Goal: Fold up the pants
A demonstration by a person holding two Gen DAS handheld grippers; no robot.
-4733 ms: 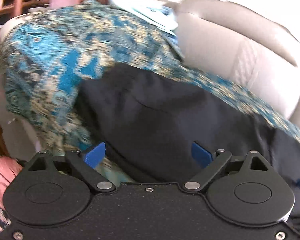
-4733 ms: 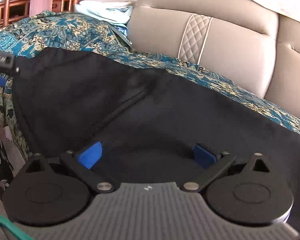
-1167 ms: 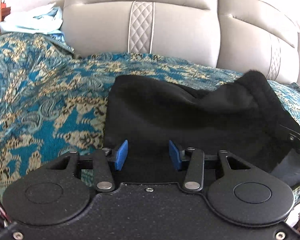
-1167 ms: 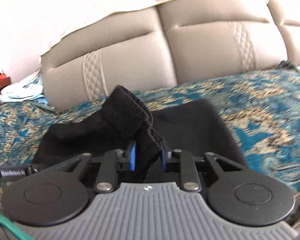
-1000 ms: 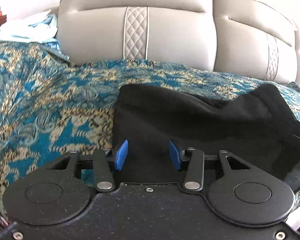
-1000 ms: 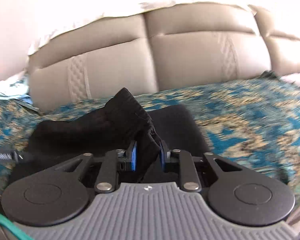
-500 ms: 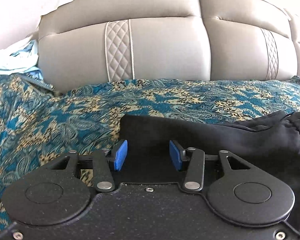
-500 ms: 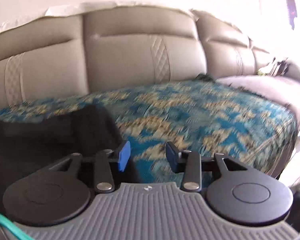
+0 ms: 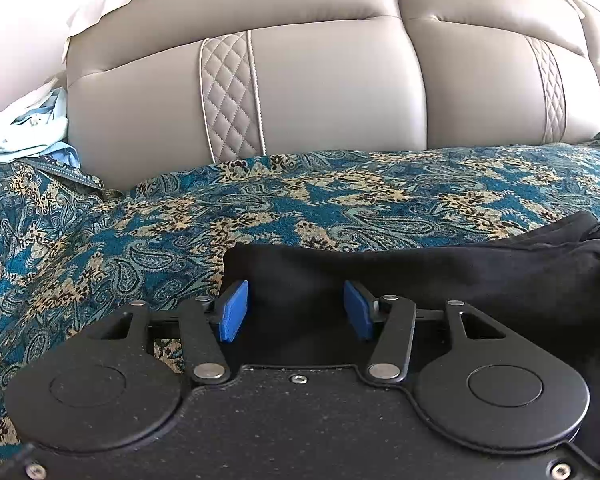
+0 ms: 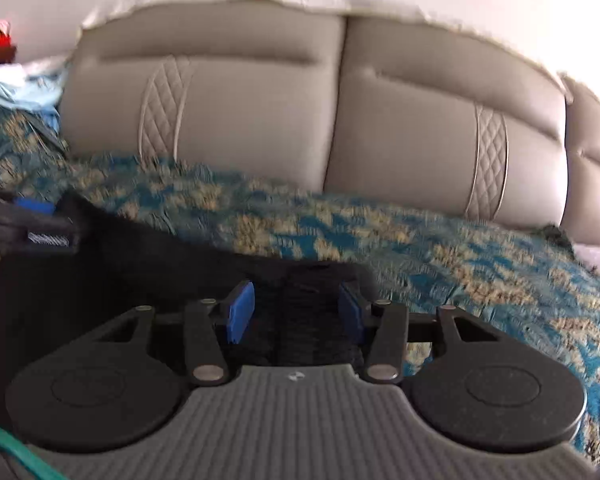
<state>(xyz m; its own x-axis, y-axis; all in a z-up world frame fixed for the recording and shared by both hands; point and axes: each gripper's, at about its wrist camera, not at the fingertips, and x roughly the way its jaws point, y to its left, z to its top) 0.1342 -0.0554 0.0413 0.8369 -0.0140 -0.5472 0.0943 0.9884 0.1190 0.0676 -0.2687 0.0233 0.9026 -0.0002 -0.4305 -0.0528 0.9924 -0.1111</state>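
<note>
1. The support was a beige leather sofa (image 9: 332, 92) with padded back cushions carrying quilted diamond strips.
2. A teal and gold paisley cover (image 9: 340, 196) was spread over the seat, reaching up to the base of the back cushions.
3. Black pants (image 9: 440, 276) lay directly on the cover, flattened, with their left corner squared off and bunched fabric at the right end.
4. Pale blue cloth (image 9: 24, 128) lay in a crumpled heap at the far left of the seat, against the left edge of the back cushion.
5. In the right wrist view, the cover (image 10: 440, 248) ran on bare to the right of the pants (image 10: 160, 264).
</note>
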